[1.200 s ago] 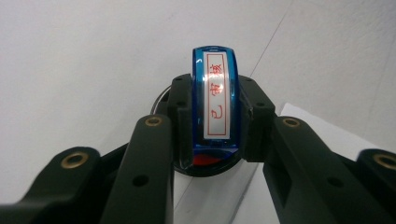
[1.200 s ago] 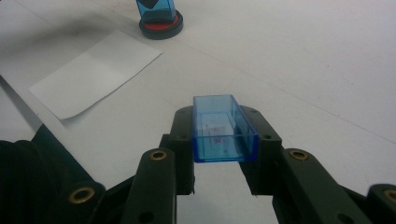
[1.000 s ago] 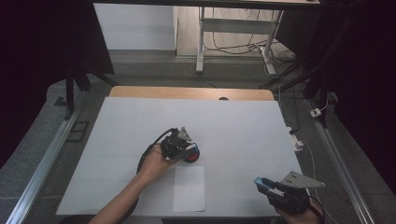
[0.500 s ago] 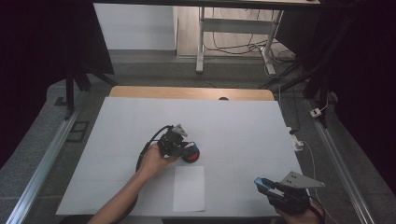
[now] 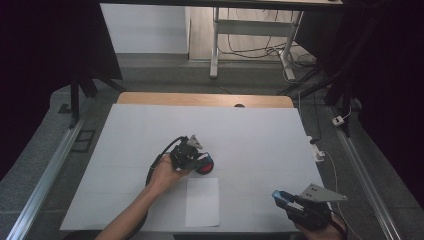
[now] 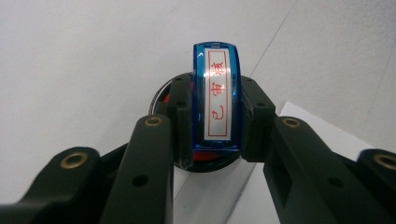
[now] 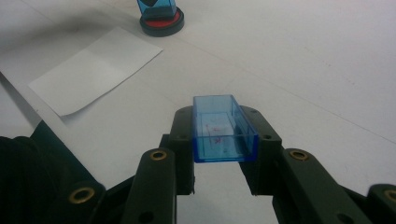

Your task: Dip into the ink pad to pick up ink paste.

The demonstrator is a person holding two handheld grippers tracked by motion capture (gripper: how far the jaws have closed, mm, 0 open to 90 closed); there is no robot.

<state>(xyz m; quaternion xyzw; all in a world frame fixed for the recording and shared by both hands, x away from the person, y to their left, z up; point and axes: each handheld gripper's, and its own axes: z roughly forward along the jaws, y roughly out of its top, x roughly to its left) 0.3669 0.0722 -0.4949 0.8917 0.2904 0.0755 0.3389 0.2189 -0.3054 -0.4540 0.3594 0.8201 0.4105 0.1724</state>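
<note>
My left gripper (image 5: 190,155) is shut on a blue stamp (image 6: 216,100) with red characters on its white label. The stamp stands upright on a round red ink pad (image 5: 206,165) with a black rim, near the middle of the white table (image 5: 250,130). In the right gripper view the stamp (image 7: 156,7) and the pad (image 7: 161,24) sit far off at the top. My right gripper (image 5: 281,197), at the front right edge, is shut on a clear blue cap (image 7: 224,133), held above the table with its open side up.
A small white sheet of paper (image 5: 202,201) lies just in front of the ink pad, between the two hands. A white plug and cable (image 5: 317,152) rest at the table's right edge. A wooden strip (image 5: 200,99) runs along the far edge.
</note>
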